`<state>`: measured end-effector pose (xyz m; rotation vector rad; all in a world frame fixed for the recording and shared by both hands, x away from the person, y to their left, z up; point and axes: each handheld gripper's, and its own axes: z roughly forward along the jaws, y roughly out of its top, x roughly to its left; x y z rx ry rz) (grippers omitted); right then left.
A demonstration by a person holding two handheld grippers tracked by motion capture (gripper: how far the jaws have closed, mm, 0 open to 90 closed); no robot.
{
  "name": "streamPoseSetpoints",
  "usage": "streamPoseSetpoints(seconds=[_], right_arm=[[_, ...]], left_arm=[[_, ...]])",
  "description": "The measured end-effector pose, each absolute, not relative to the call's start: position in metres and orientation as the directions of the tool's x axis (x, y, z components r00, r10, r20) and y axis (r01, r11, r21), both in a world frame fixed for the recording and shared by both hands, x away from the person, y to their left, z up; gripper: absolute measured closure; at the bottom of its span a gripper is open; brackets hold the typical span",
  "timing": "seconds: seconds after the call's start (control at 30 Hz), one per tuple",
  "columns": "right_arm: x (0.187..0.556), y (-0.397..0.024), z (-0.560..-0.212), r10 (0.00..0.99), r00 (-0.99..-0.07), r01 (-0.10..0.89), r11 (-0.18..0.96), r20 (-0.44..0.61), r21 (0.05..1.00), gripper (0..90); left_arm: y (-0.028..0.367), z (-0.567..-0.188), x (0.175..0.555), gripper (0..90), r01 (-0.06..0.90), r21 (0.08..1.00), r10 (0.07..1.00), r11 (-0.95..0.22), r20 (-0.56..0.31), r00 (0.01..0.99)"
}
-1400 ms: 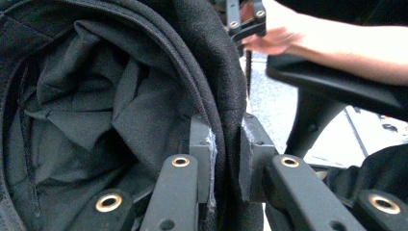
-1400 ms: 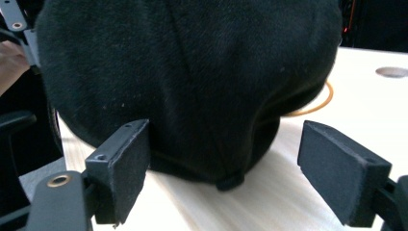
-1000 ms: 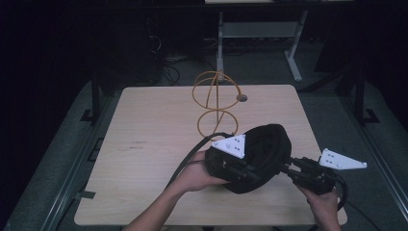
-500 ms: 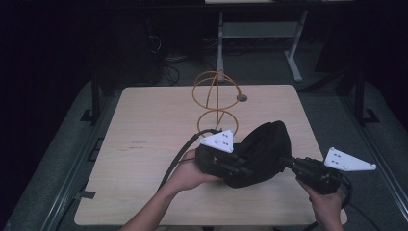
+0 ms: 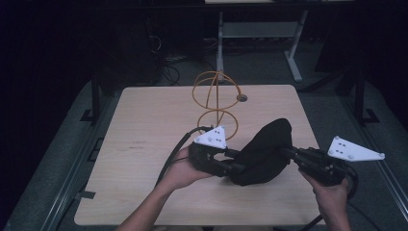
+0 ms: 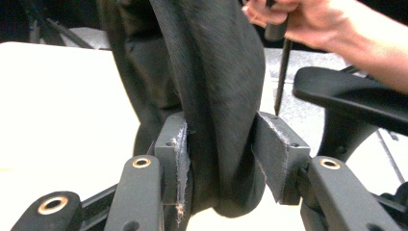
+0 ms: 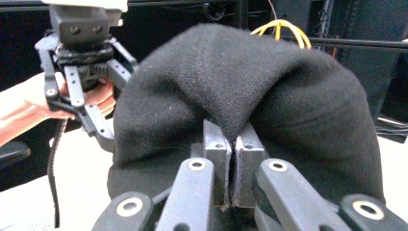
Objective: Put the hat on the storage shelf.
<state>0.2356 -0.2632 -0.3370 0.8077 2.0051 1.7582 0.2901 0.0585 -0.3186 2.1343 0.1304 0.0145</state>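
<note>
so there's a black fabric hat (image 5: 263, 153) held up just over the near right part of the light wooden worktop (image 5: 144, 139), stretched between the two tools. the left hand-held gripper (image 5: 236, 166) comes in from the left, and in the left gripper view its jaws sit either side of a thick fold of the hat (image 6: 216, 96), pads pressing into the cloth, so it's gripping the fabric with the jaws only partly closed. the right hand-held gripper (image 5: 287, 152) has the hat's right edge; in the right gripper view its two pads (image 7: 216, 144) are squeezed nearly together on a thin pinch of the hat (image 7: 250, 91). further back on the worktop, behind the left gripper, stands an orange wire stand (image 5: 215, 103) made of loops.
</note>
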Motion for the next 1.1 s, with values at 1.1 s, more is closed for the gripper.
streamPoseSetpoints(seconds=[1.1], right_arm=[[0.27,-0.304,-0.289,0.721,-0.685,0.219,0.068,0.104,0.973,87.0]], left_arm=[[0.158,-0.366,0.294,35.2,0.229,0.782,0.374,-0.579,0.005,0.927]])
